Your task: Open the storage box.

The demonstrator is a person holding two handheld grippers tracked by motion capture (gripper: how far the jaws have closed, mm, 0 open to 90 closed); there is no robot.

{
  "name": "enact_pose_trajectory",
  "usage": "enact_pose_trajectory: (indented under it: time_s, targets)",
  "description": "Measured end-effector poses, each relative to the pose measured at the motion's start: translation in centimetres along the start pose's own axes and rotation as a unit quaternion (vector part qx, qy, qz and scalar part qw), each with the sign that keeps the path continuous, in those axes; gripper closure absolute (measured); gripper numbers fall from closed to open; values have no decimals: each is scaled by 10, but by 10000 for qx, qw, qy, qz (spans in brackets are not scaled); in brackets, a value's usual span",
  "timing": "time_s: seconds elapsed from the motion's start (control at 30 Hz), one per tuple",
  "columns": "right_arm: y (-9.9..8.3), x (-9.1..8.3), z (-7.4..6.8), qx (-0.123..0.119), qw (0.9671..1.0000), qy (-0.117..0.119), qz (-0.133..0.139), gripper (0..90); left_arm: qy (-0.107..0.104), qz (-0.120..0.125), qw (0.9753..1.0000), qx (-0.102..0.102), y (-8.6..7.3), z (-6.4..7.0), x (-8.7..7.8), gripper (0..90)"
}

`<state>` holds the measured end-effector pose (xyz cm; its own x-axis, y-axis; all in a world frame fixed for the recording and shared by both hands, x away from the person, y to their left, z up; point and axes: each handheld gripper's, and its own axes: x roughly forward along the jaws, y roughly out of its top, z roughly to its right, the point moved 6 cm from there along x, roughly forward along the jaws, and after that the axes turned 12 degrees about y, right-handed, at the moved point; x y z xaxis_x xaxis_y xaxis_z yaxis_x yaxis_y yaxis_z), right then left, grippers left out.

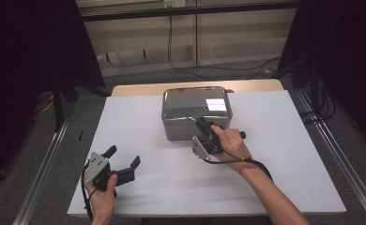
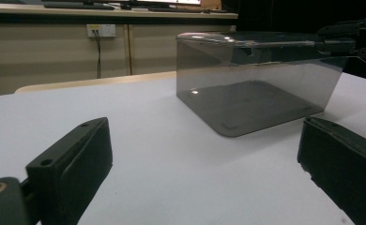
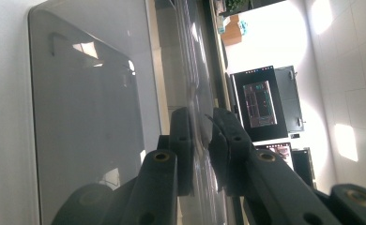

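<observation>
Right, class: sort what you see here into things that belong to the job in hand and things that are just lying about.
Job in hand:
- metal box
- its lid rim, pinched by the right gripper
- left gripper, open, resting apart on the table

Lying about:
- white table top
- cables on the floor
- wall socket

No text, label, brand, number or sign is showing legibly anywhere; the lit monitor screen [image 3: 260, 104] in the right gripper view is appearing too blurred to read.
</observation>
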<state>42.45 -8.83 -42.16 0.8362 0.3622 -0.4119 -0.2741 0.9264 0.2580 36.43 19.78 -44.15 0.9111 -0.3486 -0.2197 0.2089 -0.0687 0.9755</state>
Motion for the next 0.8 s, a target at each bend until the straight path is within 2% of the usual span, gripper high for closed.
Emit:
enact_pose_trajectory:
  time_s: [0.1,0.23,0.37,0.53,0.6,0.63,0.77,0.8]
  targets:
    - [0,0,1,9,10000,-10,-8,793,-201,-30,9998,65,3,4,5,63]
    - [1,0,1,3,10000,-31,3,794,-486,-57,9988,43,5,9,16,63]
    - [0,0,2,7,10000,-46,-3,794,-560,-81,9983,114,8,11,28,60]
    - [0,-1,3,38,10000,-53,2,794,-580,-46,9983,19,14,10,43,41]
    - [1,-1,3,37,10000,-64,8,794,-667,16,9977,75,18,11,49,36]
    - [1,-1,3,46,10000,-65,12,794,-820,56,9965,119,20,13,54,37]
    - [1,-1,5,52,9999,-90,38,795,-890,85,9956,267,25,18,64,40]
    - [1,-1,5,58,9999,-95,39,794,-911,139,9950,393,30,19,71,46]
